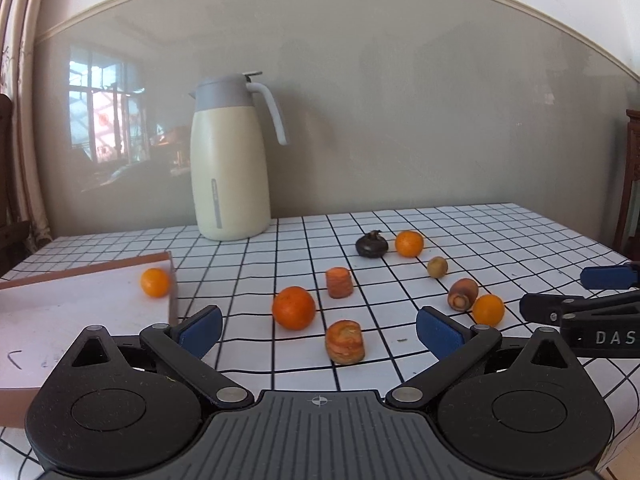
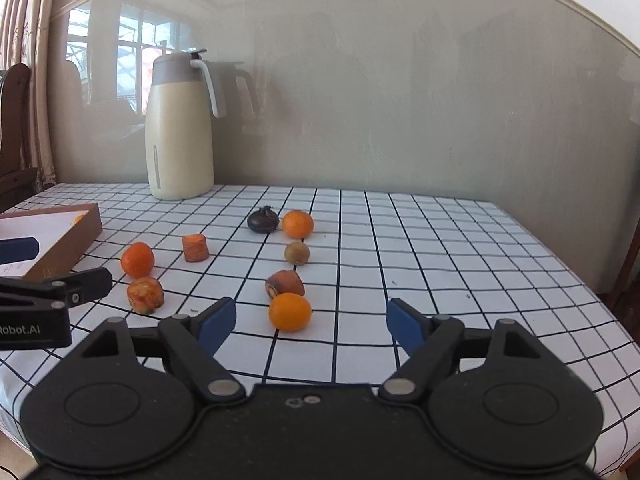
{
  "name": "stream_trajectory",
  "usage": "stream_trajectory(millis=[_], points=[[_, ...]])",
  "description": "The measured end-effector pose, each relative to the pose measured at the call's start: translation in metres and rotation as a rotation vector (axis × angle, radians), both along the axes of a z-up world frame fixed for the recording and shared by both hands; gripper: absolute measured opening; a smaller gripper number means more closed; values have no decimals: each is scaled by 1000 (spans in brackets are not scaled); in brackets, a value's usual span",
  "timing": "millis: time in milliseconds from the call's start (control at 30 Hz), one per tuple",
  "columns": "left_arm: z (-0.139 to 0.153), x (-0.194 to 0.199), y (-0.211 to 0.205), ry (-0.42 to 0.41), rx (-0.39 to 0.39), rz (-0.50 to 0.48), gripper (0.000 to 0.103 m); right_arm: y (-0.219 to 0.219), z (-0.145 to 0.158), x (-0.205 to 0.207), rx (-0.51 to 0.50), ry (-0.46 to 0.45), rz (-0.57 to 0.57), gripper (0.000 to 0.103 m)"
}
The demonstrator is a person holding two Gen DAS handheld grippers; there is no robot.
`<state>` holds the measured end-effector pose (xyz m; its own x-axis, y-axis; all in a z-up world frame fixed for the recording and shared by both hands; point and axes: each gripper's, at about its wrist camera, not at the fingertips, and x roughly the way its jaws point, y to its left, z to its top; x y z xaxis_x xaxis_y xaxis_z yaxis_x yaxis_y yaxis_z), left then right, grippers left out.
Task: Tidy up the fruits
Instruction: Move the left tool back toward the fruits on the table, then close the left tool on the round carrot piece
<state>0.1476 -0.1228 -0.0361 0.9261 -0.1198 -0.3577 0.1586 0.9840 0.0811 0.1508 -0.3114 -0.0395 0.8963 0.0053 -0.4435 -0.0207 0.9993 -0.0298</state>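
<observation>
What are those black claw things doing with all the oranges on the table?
A person holds two grippers and is sorting fruit. One small orange already sits in the box. The left gripper and right gripper are both open and hold nothing. The nearest orange lies on the checked tablecloth just ahead of the right gripper. More oranges and carrot chunks wait around it.

This looks like a room in a home, a dining room maybe; a table (image 2: 440,240) wears a white cloth with black squares, and a tall cream jug (image 1: 230,160) with a grey lid and a handle stands on it by the shiny grey wall (image 1: 400,120). The wall mirrors a big window (image 2: 128,40); a long curtain (image 2: 32,60) hangs at the left beside a dark wooden chair (image 2: 14,128).
</observation>
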Motion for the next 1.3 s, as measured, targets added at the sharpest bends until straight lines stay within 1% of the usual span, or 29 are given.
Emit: stream_trajectory(millis=[133, 233, 333, 400, 500, 567, 600, 700, 800, 867, 933, 1000, 1100, 1167, 1233, 1300], points=[[-5, 8, -7, 24, 11, -8, 103, -1, -5, 10, 7, 14, -2, 69], [-8, 14, -8, 45, 0, -7, 93, -2, -11, 17, 2, 32, -12, 67], [-11, 21, -7, 73, -17, -10, 92, -3, -15, 23, 6, 44, -15, 67], [-15, 26, -9, 85, -6, -6, 92, -4, -17, 26, 13, 47, -17, 65], [-22, 35, -14, 126, 19, -1, 91, -5, -19, 34, 36, 77, -25, 64], [-24, 38, -17, 149, 31, -8, 82, -4, -19, 36, 47, 76, -23, 63], [-25, 40, -18, 157, 30, -15, 81, -4, -19, 38, 48, 79, -18, 63], [-26, 44, -21, 158, 39, -14, 81, 0, -20, 42, 40, 84, -5, 55], [-27, 51, -20, 174, 22, -10, 80, 5, -21, 47, 18, 93, 6, 49], [-29, 55, -21, 185, 17, -13, 76, 7, -21, 49, 13, 100, 13, 47], [-30, 58, -23, 193, 18, -13, 74, 9, -22, 51, 14, 106, 19, 43], [-32, 63, -23, 201, 8, -16, 72, 10, -23, 54, 13, 114, 20, 41], [-32, 68, -24, 214, 0, -20, 70, 10, -24, 59, 22, 127, 18, 34], [-34, 70, -25, 227, -1, -24, 66, 10, -24, 61, 22, 130, 14, 32], [-35, 71, -25, 238, 0, -26, 64, 11, -26, 64, 17, 141, 14, 29], [-35, 72, -26, 238, 2, -24, 64, 12, -27, 64, 11, 146, 14, 28]])
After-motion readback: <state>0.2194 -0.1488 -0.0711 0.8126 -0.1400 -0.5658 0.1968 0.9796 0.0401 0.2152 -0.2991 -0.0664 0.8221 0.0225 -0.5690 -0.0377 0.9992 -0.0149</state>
